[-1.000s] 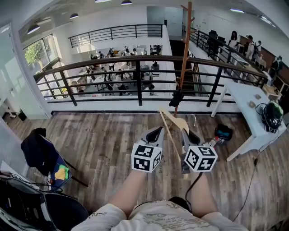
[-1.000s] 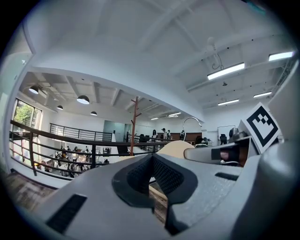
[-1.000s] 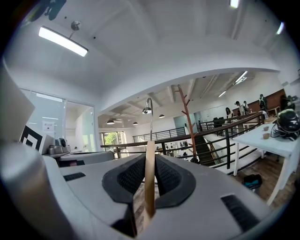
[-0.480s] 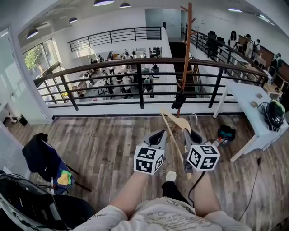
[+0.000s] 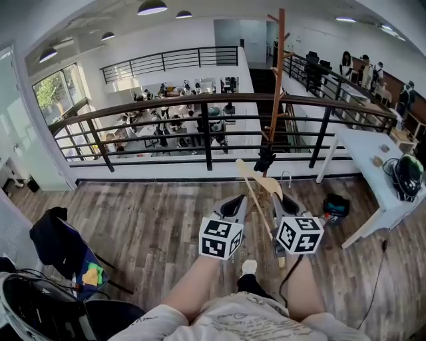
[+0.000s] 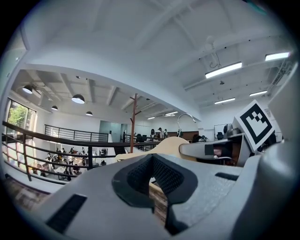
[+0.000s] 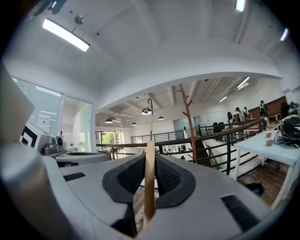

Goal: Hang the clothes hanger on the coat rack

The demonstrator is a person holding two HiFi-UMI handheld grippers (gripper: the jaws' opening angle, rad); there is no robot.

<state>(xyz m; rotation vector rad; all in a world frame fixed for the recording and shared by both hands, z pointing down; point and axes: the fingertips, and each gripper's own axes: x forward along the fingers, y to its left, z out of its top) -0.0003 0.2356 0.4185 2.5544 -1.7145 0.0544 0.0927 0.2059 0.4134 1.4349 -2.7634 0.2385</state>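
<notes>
Bright, even light: ceiling lamps (image 5: pixel 152 7) above the railing (image 5: pixel 200 101), daylight from the window (image 5: pixel 48 90) left of it. Strong fisheye bending; gripper views black-cornered, foreground soft.

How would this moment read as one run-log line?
right tool shut on wooden hanger | left tool shut, empty | coat rack ahead by railing | hanger not yet hung

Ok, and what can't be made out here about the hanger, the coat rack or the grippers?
- Head view: the dark lump at the coat rack's foot is too small to identify.
- Head view: the right gripper's body hides where its jaws clamp the wooden hanger.
- Left gripper view: the left gripper's shut jaws and the right gripper cover most of the hanger.
- Right gripper view: the hanger is edge-on, so its arms don't show.
</notes>
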